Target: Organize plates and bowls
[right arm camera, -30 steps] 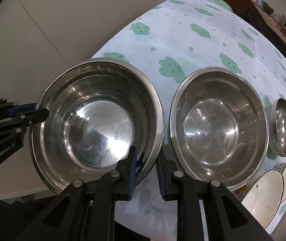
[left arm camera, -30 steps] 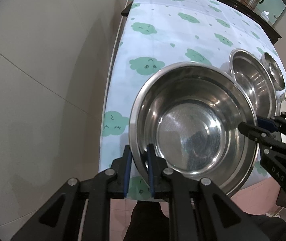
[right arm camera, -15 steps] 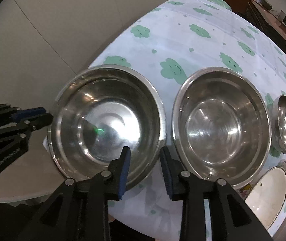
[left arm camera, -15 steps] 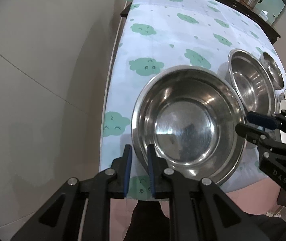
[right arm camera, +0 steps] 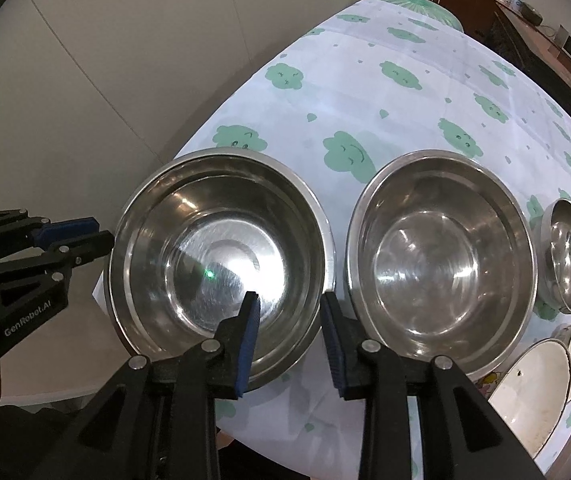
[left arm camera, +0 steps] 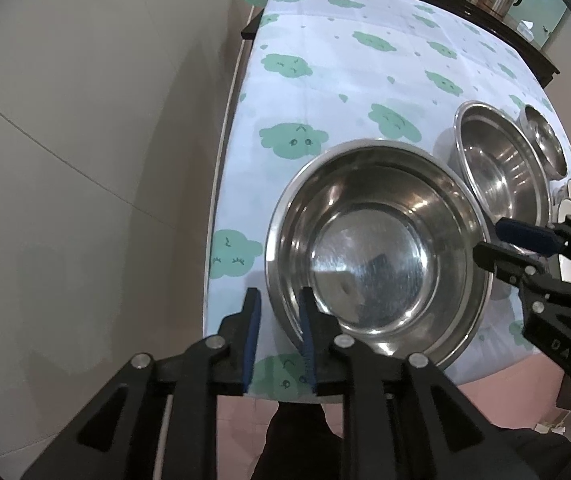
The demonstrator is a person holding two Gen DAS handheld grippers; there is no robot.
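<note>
The large steel bowl (right arm camera: 221, 256) is set on the cloud-print surface (right arm camera: 405, 120) at its near corner, just beside a second steel bowl (right arm camera: 441, 264). Its rim is straddled by the left gripper (left arm camera: 279, 336) and the right gripper (right arm camera: 289, 340); both pairs of jaws have just been opening and are seen parted, off the metal.

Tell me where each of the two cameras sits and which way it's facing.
Left wrist view: sits on the left gripper, looking steeply down at the big steel bowl; the right gripper shows at right.
Right wrist view: sits on the right gripper, looking down at that bowl and a second bowl; the left gripper shows at left.
Shared: both bowls, the cloud-print tablecloth.
</note>
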